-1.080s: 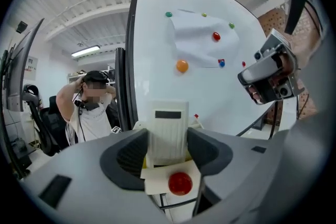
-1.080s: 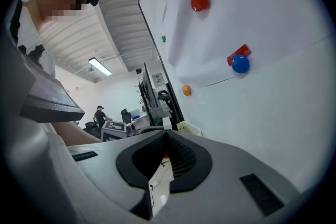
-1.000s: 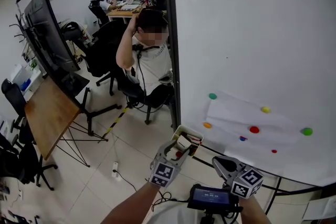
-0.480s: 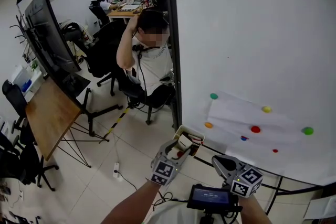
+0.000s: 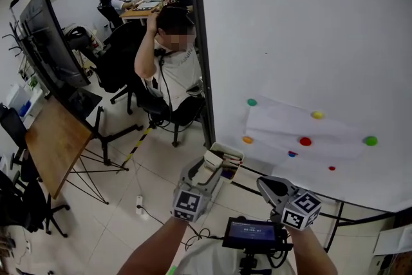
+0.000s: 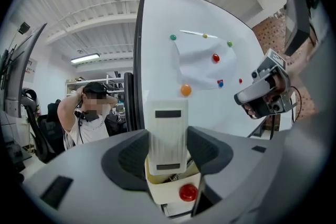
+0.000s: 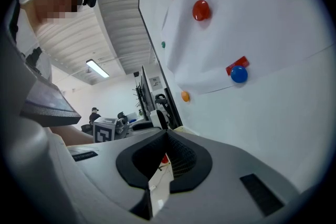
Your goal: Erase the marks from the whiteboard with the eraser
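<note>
The whiteboard (image 5: 302,29) fills the right of the head view; I make out no clear pen marks on it. My left gripper (image 5: 207,169) is shut on the white eraser (image 5: 213,159), close to the board's lower left corner. In the left gripper view the eraser (image 6: 168,134) stands upright between the jaws of that gripper (image 6: 168,150). My right gripper (image 5: 265,183) hangs lower right, jaws together and nothing in them; in its own view the right gripper (image 7: 167,136) points along the board.
A paper sheet (image 5: 296,132) is pinned to the board by coloured magnets (image 5: 305,141). A tray (image 5: 233,154) with a red magnet (image 6: 188,192) sits under the eraser. A person (image 5: 168,67) sits on a chair just left of the board. A wooden desk (image 5: 55,138) stands far left.
The head view has swung slightly, so board and room sit further left and higher. Both grippers have drifted a little left and up; the left one still grips the eraser.
</note>
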{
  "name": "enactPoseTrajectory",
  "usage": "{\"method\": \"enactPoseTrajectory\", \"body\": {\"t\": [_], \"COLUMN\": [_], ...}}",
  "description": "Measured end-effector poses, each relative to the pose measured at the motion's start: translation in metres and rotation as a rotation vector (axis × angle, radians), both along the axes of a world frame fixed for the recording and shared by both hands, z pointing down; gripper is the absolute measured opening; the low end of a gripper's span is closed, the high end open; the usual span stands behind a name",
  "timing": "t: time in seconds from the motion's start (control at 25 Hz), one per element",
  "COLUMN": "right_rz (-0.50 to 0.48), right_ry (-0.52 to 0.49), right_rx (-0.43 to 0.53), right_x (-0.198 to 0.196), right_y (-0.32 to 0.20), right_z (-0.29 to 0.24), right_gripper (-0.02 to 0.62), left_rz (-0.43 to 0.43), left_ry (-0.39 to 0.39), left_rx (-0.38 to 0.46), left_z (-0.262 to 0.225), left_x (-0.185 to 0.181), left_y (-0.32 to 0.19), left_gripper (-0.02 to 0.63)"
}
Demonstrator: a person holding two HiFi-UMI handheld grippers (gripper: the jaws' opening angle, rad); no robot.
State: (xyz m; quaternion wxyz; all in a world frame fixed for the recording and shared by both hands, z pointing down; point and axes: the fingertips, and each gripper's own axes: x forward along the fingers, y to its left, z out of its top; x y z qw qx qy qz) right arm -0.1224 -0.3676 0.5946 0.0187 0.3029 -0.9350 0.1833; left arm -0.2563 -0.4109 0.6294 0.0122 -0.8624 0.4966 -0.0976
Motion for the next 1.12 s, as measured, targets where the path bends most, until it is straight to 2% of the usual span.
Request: {"method": "enactPoseTrajectory", "body": {"t": [0.36, 0.72, 0.92, 1.12], "right_rz": [0.050, 0.063, 0.104, 0.166], "right_ry": [-0.002, 0.025, 0.032, 0.031], "right_rx": [0.033, 0.075, 0.097, 0.125], "right_x": [0.006, 0.000, -0.002, 0.006], "right_y": [0.018, 0.062, 0.093, 0.124], "right_z": [-0.016, -0.026, -0.034, -0.041], "right_gripper": [0.015, 0.015, 0.015, 0.015], "left_rz": [0.065, 0.138, 0.204, 0.290], "left_ry": [0.059, 0.105, 0.123, 0.141], "left_rx": [-0.006, -0.014, -0.011, -0.042], "left_z": [-0.019, -0.030, -0.034, -0.033], "left_x": [0.006, 0.015, 0.019, 0.031], "left_y": [0.043, 0.096, 0.131, 0.157], "left_gripper": [0.258, 0.258, 0.258, 0.258]}}
